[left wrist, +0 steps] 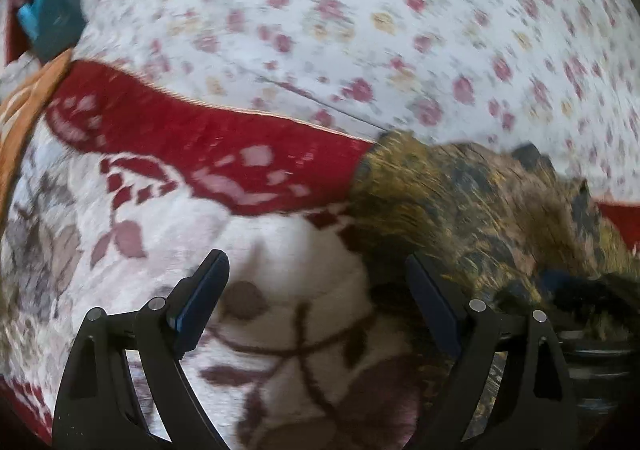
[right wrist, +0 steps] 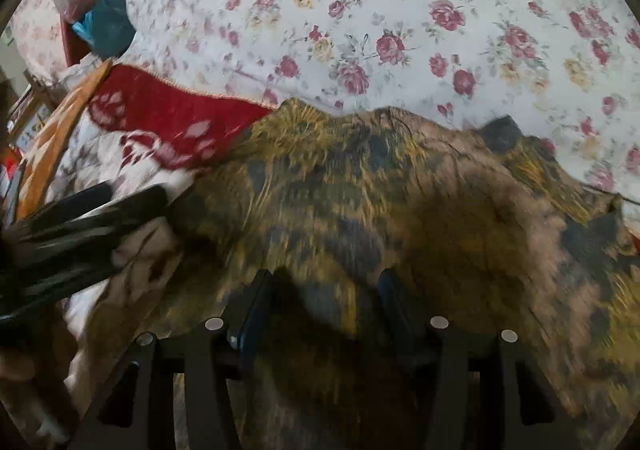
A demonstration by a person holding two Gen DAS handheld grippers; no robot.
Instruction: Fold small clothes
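Rose-printed white bedding (right wrist: pixel 400 10) fills the upper half of both views, sharp in the right wrist view and smeared by motion blur in the left. Below it lies a cream blanket with a red floral border (left wrist: pixel 192 142), running from the left edge toward the middle of each frame. On the blanket and the bedding sits the small garment (right wrist: pixel 380 202), a mottled mustard, brown and dark-patched cloth; the right wrist view shows it spread across most of the lower frame, while the left wrist view catches only its left portion (left wrist: pixel 460 202) at centre right. The left gripper (left wrist: pixel 316 290) has its fingers wide apart at the bottom of its own view, with only the cream blanket seen between them and the garment's edge just beside the right-hand finger. From the right wrist view the same gripper appears as a blurred dark shape (right wrist: pixel 80 218) at the left edge. The right gripper (right wrist: pixel 326 298) hangs over the garment with its fingers partly apart; the cloth shows between them, but blur and shadow leave it unclear whether the pads touch it. A teal object (right wrist: pixel 108 26) sits at upper left, beyond the bed.
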